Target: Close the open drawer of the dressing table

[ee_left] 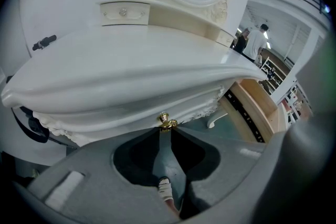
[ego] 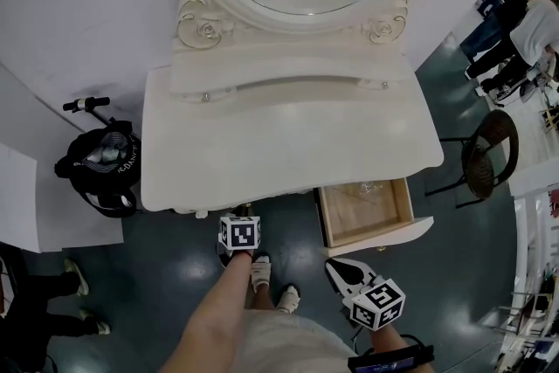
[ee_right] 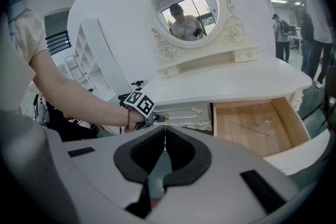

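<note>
The left tongs (ee_left: 167,128) are closed on a brass knob (ee_left: 165,119) at the desk (ego: 288,135) front. The right tongs (ee_right: 164,127) are shut, empty, near the drawer (ego: 367,214), pulled out at the desk's right

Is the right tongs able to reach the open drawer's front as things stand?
Probably yes. The right tongs hover just off the drawer front, jaws together, and nothing stands between them.
</note>
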The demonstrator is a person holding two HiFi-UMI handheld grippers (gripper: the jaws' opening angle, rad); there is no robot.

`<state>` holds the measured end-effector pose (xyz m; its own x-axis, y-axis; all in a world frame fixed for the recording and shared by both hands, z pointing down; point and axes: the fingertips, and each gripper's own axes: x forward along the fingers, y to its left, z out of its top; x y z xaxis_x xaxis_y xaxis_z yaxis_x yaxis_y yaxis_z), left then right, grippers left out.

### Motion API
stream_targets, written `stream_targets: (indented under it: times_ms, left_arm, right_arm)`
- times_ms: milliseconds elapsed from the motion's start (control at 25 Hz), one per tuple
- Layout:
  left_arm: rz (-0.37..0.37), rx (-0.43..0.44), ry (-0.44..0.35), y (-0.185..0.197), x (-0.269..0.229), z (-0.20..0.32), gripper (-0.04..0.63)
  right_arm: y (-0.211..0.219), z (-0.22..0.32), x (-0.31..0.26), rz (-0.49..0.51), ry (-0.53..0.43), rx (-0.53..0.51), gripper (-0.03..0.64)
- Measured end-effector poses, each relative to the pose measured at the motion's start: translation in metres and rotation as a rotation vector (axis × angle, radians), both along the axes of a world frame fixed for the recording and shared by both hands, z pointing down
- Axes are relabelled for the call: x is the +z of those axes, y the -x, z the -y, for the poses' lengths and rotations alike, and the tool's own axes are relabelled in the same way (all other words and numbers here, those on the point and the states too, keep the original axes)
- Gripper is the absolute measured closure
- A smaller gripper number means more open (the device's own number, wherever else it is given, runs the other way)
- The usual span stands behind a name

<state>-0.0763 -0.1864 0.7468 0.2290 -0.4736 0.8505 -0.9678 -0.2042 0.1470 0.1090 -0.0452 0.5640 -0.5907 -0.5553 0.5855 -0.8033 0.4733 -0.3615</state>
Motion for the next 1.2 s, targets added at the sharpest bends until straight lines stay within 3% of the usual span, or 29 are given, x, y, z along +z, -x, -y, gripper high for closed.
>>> stream_targets:
  times_ms: [520, 1200]
  left_arm:
    - [-0.016, -0.011, -0.008, 0.000, -0.003, -0.004, 0.520]
    - [-0.179, 0.076, -0.076, -0.063, -0.058, -0.049, 0.520]
  right_arm:
    - [-0.002, -0.008, 0.000, 0.000, -0.002, 0.019, 0.600]
    - [-0.009, -0.014, -0.018, 0.036, -0.054, 0.036, 0.600]
